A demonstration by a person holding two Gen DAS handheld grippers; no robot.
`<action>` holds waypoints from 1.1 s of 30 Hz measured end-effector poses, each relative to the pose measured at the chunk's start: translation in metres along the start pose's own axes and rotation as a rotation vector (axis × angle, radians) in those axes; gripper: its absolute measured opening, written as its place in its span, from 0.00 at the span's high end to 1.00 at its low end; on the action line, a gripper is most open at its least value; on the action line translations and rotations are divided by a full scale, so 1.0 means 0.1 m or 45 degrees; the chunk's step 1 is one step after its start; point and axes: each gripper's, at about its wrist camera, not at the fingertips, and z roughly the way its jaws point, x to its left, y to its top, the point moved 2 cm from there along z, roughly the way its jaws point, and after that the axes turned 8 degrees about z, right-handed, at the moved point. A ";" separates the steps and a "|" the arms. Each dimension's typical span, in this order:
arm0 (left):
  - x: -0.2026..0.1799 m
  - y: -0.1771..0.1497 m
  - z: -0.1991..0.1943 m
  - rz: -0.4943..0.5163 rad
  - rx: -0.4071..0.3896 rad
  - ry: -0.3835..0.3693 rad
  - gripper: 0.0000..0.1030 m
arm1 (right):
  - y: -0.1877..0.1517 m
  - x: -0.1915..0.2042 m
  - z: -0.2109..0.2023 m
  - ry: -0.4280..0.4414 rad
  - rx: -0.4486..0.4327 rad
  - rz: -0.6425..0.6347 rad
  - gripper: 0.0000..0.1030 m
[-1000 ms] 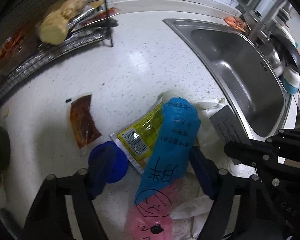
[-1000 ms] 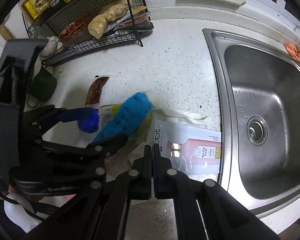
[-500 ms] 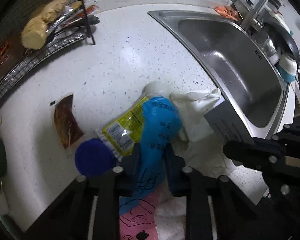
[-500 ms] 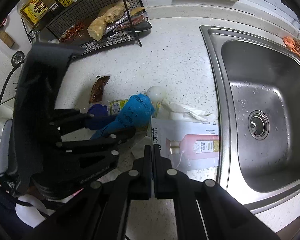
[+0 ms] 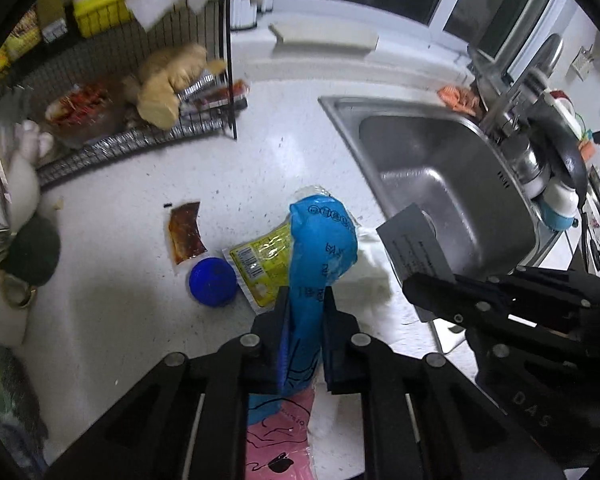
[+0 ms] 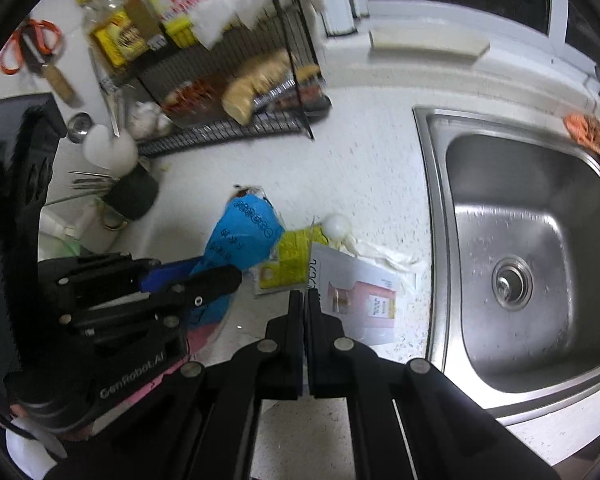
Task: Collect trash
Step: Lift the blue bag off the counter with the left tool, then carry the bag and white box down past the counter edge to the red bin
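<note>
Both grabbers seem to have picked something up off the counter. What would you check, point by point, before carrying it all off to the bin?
1. Left gripper on the blue wrapper: ok, jaws closing with the pads pressing its sides.
2. Right gripper on the white leaflet: ok, jaws shut on its edge.
3. Leaflet clear of the counter: cannot tell; it hangs near the sink rim.
4. Nothing dragged along: cannot tell; the yellow packet lies right against the wrapper.
5. Trash still left: not ok; blue cap, sauce sachet and yellow packet remain on the counter.
6. Bin in sight: not ok, none visible.
</note>
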 end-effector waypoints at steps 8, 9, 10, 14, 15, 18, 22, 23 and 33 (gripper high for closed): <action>-0.56 -0.03 -0.51 0.012 -0.117 0.040 0.89 | -0.19 -0.17 -0.60 0.031 -0.118 -0.018 0.99; -0.69 -0.04 -0.58 0.028 -0.133 0.045 0.89 | -0.23 -0.20 -0.71 0.032 -0.143 -0.025 0.99; -0.77 -0.06 -0.64 0.034 -0.144 0.049 0.89 | -0.25 -0.22 -0.77 0.029 -0.162 -0.027 0.99; -1.22 -0.13 -0.88 0.074 -0.198 0.060 0.89 | -0.44 -0.40 -1.16 0.033 -0.246 -0.034 0.99; -1.33 -0.15 -0.93 0.079 -0.208 0.068 0.89 | -0.50 -0.44 -1.25 0.031 -0.267 -0.035 0.99; -1.74 -0.25 -1.07 0.105 -0.248 0.060 0.89 | -0.71 -0.63 -1.54 0.022 -0.323 -0.034 0.99; -2.24 -0.41 -1.19 0.138 -0.262 0.068 0.89 | -0.98 -0.86 -1.83 0.009 -0.360 -0.024 0.99; -2.37 -0.45 -1.21 0.144 -0.260 0.071 0.89 | -1.06 -0.93 -1.90 0.003 -0.363 -0.019 0.99; -3.43 -0.88 -1.04 0.222 -0.177 0.048 0.89 | -1.81 -1.60 -2.37 -0.082 -0.342 0.060 0.99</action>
